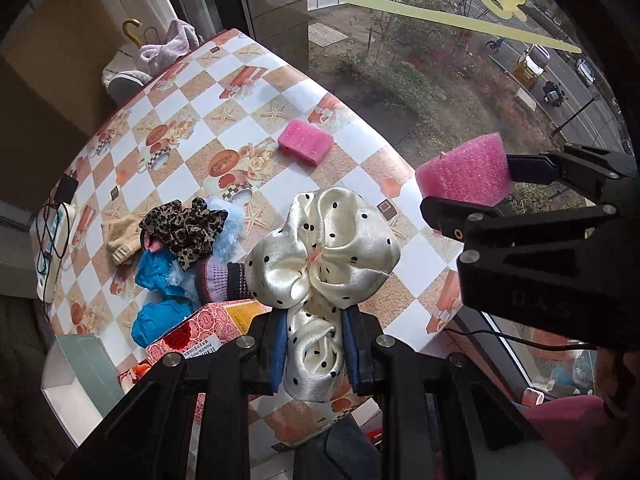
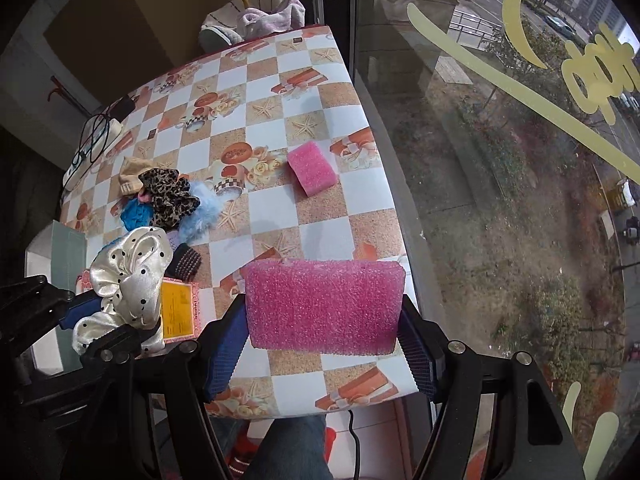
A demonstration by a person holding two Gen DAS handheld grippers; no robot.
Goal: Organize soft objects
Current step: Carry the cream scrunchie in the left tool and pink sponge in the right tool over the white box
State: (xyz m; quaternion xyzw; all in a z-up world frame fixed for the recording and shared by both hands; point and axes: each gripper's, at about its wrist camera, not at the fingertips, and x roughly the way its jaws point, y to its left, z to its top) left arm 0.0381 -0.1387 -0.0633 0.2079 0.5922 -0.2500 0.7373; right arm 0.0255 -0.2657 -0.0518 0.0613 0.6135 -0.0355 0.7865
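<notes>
- The left gripper (image 1: pixel 316 344) is clamped on a cream satin scrunchie with black dots (image 1: pixel 320 256), its blue pads pressing the lower folds while the upper part puffs out above the fingers; it hangs over the near edge of the tabletop (image 1: pixel 248 56).
- The right gripper (image 2: pixel 322 344) pinches a pink sponge (image 2: pixel 324 304) by its two short ends, held flat-faced to the camera, over the near corner on the window side.
- A second pink sponge (image 1: pixel 306 142) already lies alone near the window-side edge, well apart from the rest. I judge it the start of a sponge group, so the held sponge probably belongs beside it.
- The pile of soft items (image 1: pixel 184 236) near the opposite edge holds a leopard scrunchie, blue fluffy pieces, a beige knit and a dark ribbed piece, all touching or overlapping. That sorting seems not yet done.
- By my reading the task is at an early-to-middle stage: two items in the air, one placed, a heap left.
- Open room: the middle and the far half of the tabletop are bare, with plenty of clearance for setting down.
- Tight spots: a red patterned box (image 1: pixel 200 328) sits at the near edge just beside the left gripper, and a power strip (image 1: pixel 56 248) with cables lies along the edge away from the window.
- The window glass (image 2: pixel 500 160) runs just past the sponge's side; a sponge set too close to that edge could slip off.
</notes>
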